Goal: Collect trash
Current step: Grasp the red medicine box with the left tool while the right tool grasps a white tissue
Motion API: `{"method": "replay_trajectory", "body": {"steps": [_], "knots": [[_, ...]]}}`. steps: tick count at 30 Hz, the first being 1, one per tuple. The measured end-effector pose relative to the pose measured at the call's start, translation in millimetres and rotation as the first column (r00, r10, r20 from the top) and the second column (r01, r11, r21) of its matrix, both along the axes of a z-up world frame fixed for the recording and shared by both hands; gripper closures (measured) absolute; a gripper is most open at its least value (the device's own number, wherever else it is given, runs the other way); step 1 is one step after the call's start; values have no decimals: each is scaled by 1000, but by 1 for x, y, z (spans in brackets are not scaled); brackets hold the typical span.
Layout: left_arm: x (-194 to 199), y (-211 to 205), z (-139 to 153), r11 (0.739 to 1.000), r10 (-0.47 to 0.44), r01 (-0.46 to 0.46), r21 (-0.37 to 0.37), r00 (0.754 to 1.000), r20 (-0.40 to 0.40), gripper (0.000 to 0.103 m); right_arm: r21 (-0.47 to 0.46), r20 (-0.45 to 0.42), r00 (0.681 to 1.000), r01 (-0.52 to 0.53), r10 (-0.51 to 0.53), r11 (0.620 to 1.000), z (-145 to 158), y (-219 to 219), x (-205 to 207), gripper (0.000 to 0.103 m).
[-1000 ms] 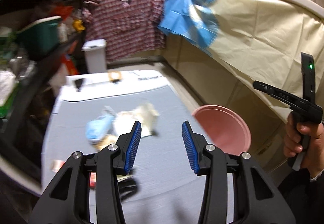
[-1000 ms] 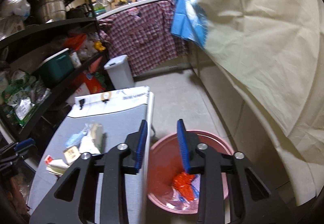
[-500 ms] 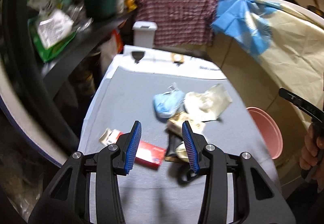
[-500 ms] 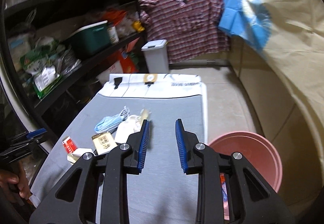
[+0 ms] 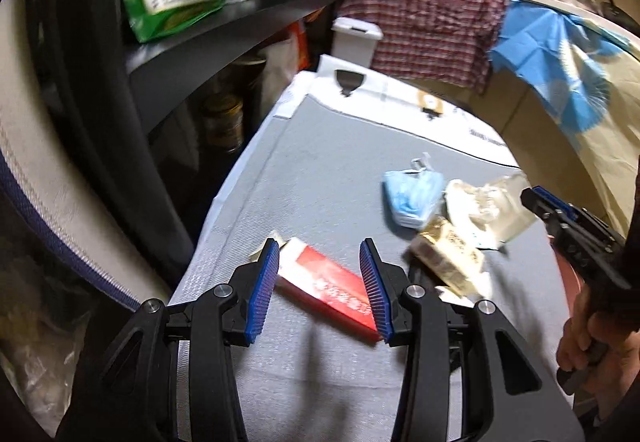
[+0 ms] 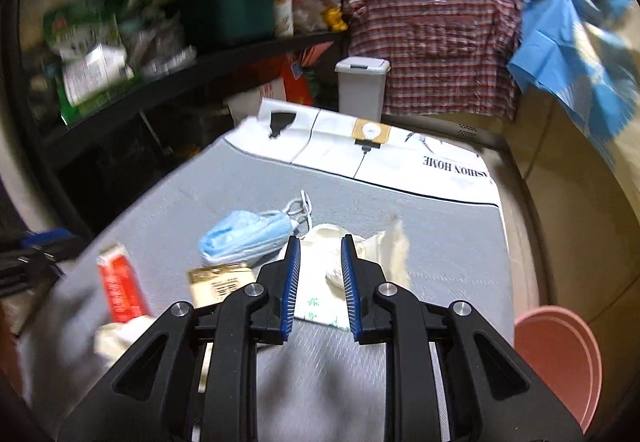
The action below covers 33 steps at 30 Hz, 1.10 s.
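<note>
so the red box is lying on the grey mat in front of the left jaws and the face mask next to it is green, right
Not quite: the face mask is light blue, not green, as the right wrist view shows. The red box does lie on the grey mat before the left gripper.

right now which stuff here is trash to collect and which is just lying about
For the job: red box, blue face mask, tan packet, crumpled white wrappers, pink bin.

Just lying about: plaid shirt, green cooler, white lidded bin.

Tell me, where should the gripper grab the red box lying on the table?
Probably across its two long edges near the middle, coming down from above. The red box lies flat on the grey table, long and narrow, and already sits slanted between the open fingers of the left gripper.
</note>
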<state>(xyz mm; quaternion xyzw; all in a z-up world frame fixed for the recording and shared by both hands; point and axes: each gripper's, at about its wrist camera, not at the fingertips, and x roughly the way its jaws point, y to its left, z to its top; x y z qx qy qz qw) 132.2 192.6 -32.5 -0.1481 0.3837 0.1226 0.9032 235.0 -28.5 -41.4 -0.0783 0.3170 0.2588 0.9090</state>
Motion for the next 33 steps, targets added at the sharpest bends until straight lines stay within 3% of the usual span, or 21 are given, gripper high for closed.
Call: {"method": "replay_trajectory", "body": {"steps": [8,12,18,20,24,33], "knots": [[13,1,-22,998,60,-62,-14,995,-84,49,-162,4,998,67,-67,985,-36,24,30,80],[23,1,-37,997,66,-71,-32,987,-148,42,-192,-31,996,79,-86,978,-48,24,39,80],[33,-1,-49,994,65,-80,-77,981,-181,38,-162,-93,993,62,-78,985,-56,21,47,83],[36,-6,-51,994,40,-58,-93,981,-190,38,-138,-117,990,57,-74,989,-56,18,49,93],[40,-15,-53,997,5,-20,-70,978,-207,38,-68,-161,985,50,-60,996,-53,10,52,97],[35,-10,-45,999,-7,-1,-38,980,-199,65,33,-178,984,37,-31,999,-33,-11,43,98]]}}
